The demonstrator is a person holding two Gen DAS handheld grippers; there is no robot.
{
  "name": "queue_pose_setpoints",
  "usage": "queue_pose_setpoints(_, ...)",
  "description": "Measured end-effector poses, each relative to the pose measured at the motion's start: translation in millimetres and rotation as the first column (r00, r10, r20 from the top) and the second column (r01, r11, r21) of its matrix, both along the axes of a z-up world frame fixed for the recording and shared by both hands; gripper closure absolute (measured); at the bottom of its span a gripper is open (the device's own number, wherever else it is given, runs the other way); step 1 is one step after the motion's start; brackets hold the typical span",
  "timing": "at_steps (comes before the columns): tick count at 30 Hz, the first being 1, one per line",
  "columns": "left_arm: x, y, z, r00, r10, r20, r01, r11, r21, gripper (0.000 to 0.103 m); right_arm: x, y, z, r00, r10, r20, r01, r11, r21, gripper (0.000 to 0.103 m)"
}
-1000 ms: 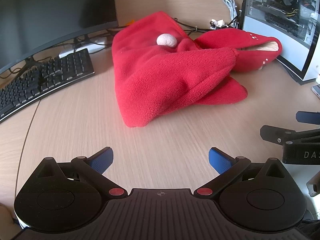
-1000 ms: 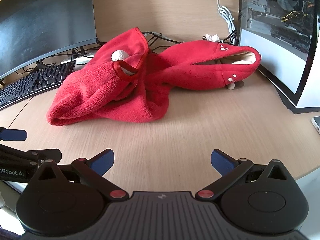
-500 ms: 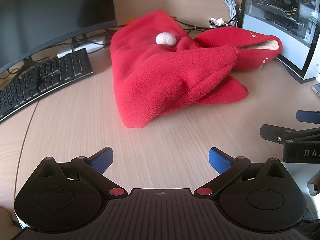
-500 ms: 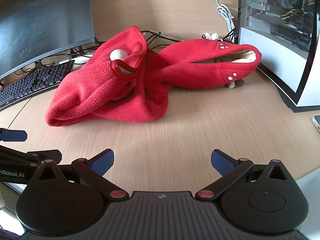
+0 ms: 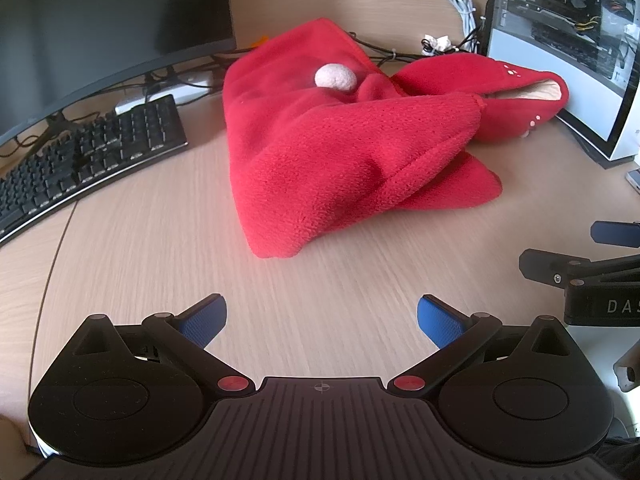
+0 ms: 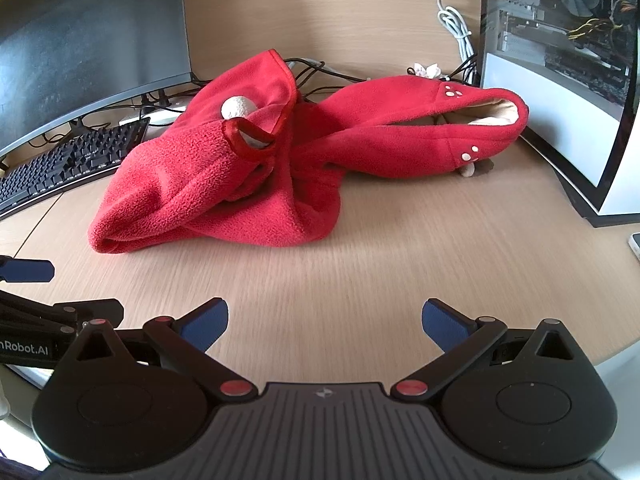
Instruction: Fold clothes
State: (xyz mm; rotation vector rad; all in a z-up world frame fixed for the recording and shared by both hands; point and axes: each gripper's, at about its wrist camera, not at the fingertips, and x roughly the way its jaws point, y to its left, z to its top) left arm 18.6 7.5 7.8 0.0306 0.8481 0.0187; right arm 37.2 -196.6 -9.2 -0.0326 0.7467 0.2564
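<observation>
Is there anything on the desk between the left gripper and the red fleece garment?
No. In the left wrist view, only bare wooden desk lies between the open left gripper and the near corner of the red fleece garment.

The monitor runs off the top and left edges in both views, and the keyboard is cut at the left. The computer case leaves by the right edge. A small pale thing under the red fleece garment is mostly hidden. The phone shows only a corner.
</observation>
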Motion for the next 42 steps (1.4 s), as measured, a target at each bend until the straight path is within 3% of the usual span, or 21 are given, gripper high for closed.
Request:
queue_pose_setpoints(33,8.0,0.0,5.9,1.000,0.015,0.014,-0.015,1.000,0.022,0.000,8.8,-15.5,9.1,1.000,-0.020,0.014,0.020,1.000,-0.015,0.000)
queue_pose_setpoints(38,34.3,-19.8,12.2,0.992,-0.070,0.108,0.051,0.983,0.176,0.000,39.7,-33.1,27.4,0.997,-0.009,0.073,0.013,0.999,-0.046,0.000)
queue_pose_setpoints(40,49.7,-36.2,11.7,0.982,-0.135,0.134,0.097,0.961,0.257,0.000,58.3,-40.9,36.2,0.995,-0.006,0.101,0.011,0.999,-0.052,0.000)
queue_pose_setpoints(42,66.4,-55.5,6.8,0.967,-0.221,0.129,0.163,0.921,0.355,0.000,79.3,-44.9,43.4,0.991,0.005,0.135,0.005,0.997,-0.073,0.000)
